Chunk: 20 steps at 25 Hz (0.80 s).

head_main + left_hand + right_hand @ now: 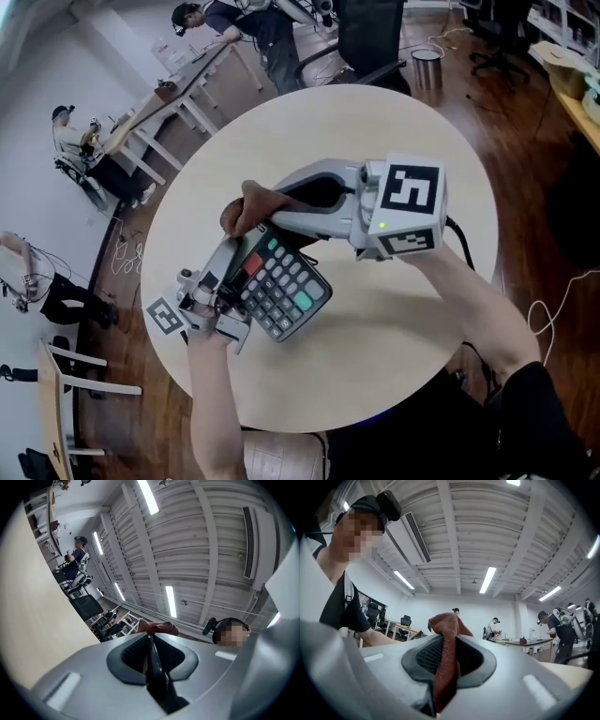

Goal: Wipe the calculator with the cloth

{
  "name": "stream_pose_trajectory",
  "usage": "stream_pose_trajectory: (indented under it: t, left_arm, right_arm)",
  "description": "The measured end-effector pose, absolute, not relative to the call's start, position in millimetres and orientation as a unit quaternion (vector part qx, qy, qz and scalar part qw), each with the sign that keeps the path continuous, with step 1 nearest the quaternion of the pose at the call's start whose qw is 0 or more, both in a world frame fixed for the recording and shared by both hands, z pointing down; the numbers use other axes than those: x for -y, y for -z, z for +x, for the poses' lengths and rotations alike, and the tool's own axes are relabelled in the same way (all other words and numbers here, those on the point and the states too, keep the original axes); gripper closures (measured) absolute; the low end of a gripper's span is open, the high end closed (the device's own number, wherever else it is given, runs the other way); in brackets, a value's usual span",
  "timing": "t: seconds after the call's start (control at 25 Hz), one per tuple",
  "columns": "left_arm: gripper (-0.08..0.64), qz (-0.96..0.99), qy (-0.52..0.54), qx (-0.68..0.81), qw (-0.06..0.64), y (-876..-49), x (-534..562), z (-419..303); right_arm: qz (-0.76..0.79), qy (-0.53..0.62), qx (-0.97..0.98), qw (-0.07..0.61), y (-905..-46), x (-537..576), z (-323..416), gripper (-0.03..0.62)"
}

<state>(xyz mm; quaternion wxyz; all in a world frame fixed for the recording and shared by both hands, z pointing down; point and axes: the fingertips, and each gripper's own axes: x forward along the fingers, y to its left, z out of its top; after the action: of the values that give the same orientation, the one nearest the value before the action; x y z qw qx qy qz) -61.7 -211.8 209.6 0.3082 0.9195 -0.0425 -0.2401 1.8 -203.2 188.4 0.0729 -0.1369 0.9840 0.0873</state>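
calculator (pixel 286 286) top end prob. hidden under cloth (pixel 251 208), key print unreadable

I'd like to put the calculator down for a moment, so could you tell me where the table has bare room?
The table is bare along its far rim and right side, past the right claw with the cloth. The near rim below the calculator is free too. Only the left-centre is crowded, where the left claw holds the calculator.
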Motion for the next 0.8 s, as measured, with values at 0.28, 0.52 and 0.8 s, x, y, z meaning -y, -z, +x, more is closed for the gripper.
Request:
stream_pose_trajectory:
  t: [0.28,0.52,0.8]
  left_arm:
    - [0.509,0.896,0.287,0.082,0.330,-217.1,246.0,-92.6]
    - [0.509,0.870,0.314,0.130,0.358,-251.0,260.7,-108.6]
    - [0.508,0.801,0.370,0.227,0.412,-283.5,289.0,-141.7]
  right_arm:
    - [-0.110,-0.037,-0.990,0.082,-210.6,187.2,6.7,0.525]
    - [-0.094,-0.001,-0.993,0.075,-254.3,150.4,25.2,0.525]
    - [-0.243,-0.047,-0.967,0.061,-262.6,170.6,39.2,0.525]
